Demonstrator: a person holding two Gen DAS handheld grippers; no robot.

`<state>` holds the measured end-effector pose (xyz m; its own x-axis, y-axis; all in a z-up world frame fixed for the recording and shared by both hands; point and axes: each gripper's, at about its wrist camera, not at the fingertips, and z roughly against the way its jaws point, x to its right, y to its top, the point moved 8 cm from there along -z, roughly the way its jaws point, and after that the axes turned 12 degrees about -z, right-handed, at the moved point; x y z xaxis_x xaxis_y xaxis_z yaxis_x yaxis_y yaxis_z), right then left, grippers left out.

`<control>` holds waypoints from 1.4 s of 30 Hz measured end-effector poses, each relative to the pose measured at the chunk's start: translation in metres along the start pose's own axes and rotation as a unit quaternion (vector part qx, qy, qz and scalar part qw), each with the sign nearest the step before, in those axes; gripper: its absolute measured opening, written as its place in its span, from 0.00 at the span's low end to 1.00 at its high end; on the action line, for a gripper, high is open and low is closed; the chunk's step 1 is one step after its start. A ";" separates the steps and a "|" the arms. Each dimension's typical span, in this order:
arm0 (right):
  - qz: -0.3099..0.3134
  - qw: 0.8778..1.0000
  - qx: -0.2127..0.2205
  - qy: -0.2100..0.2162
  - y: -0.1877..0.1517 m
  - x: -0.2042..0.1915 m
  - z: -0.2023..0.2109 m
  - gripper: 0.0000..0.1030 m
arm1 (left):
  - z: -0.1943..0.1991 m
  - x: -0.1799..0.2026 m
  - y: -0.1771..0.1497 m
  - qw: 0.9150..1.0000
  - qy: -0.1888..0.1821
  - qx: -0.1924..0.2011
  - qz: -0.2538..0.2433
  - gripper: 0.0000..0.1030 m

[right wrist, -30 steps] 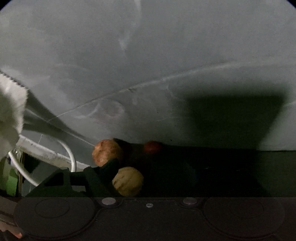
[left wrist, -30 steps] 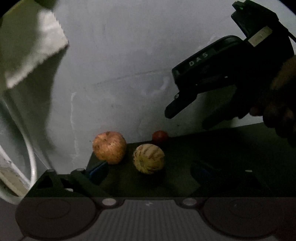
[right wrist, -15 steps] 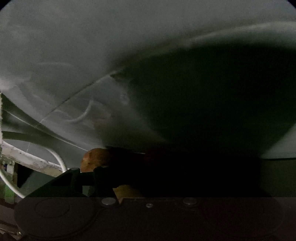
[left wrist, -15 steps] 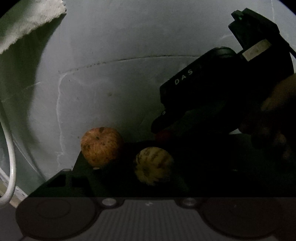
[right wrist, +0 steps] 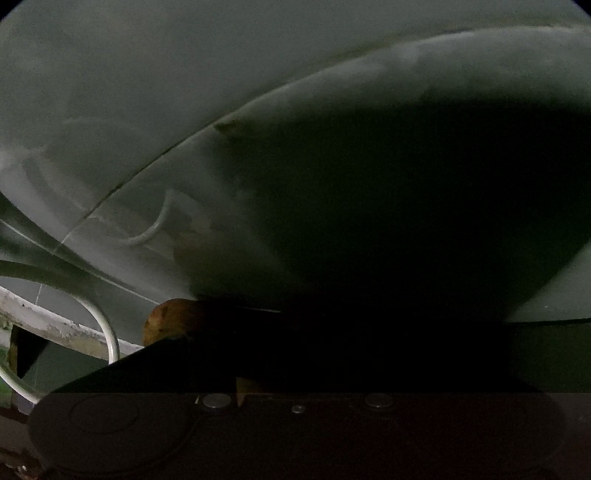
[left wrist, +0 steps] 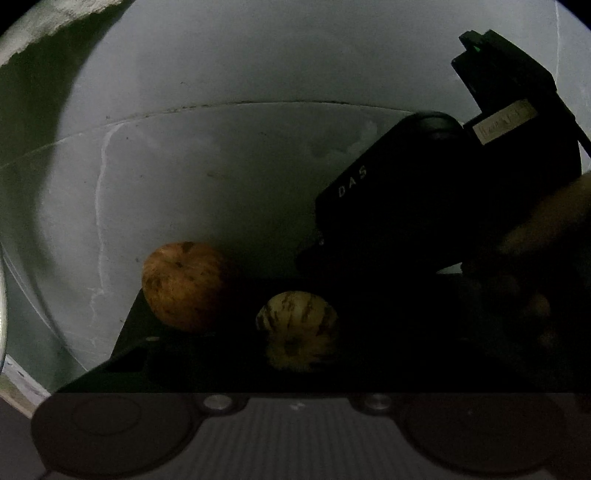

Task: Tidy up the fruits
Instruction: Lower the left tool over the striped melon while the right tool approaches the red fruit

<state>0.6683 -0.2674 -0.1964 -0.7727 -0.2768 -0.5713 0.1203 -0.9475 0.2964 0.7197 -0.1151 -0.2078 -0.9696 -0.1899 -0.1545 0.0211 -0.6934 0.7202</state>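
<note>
On a dark mat (left wrist: pixel 388 314) lie a blotchy orange apple (left wrist: pixel 184 286) and a small yellow striped fruit (left wrist: pixel 299 330). The striped fruit lies between the dark fingers of my left gripper (left wrist: pixel 295 363), whose jaws are closing; shadow hides whether the pads touch it. My right gripper (left wrist: pixel 314 258), black and marked DAS, reaches down behind the striped fruit with a hand (left wrist: pixel 539 229) on it. Its jaws are closing, and what lies between them is lost in shadow. The right wrist view shows only part of the apple (right wrist: pixel 170 319) and a sliver of the yellow fruit (right wrist: pixel 245 387).
A grey wall (left wrist: pixel 240 184) with a crack line rises right behind the mat. A pale cloth (left wrist: pixel 55 29) hangs at the top left. A white cable (right wrist: pixel 110 339) loops beside a chipped white ledge (right wrist: pixel 55 326) on the left.
Both grippers have come down and closer to the fruits. The right gripper has dropped over the small red fruit, which no longer shows. The right wrist view has gone almost dark.
</note>
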 end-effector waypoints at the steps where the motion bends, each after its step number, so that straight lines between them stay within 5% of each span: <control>1: 0.001 1.000 0.001 0.000 -0.001 -0.001 -0.004 0.32 | -0.001 0.000 0.000 1.000 0.001 -0.001 0.001 0.54; 25: 0.034 0.999 -0.015 0.024 -0.032 0.021 0.065 0.31 | 0.024 -0.001 -0.011 0.994 -0.005 -0.068 0.091 0.53; 42: 0.096 0.993 -0.026 0.061 -0.053 0.040 0.169 0.31 | 0.110 0.054 -0.003 0.977 -0.013 -0.028 0.212 0.53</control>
<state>0.5260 -0.2007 -0.1059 -0.6513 -0.4676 -0.5976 0.2927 -0.8814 0.3707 0.6407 -0.0469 -0.1441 -0.8764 -0.4514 0.1680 0.4355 -0.5935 0.6768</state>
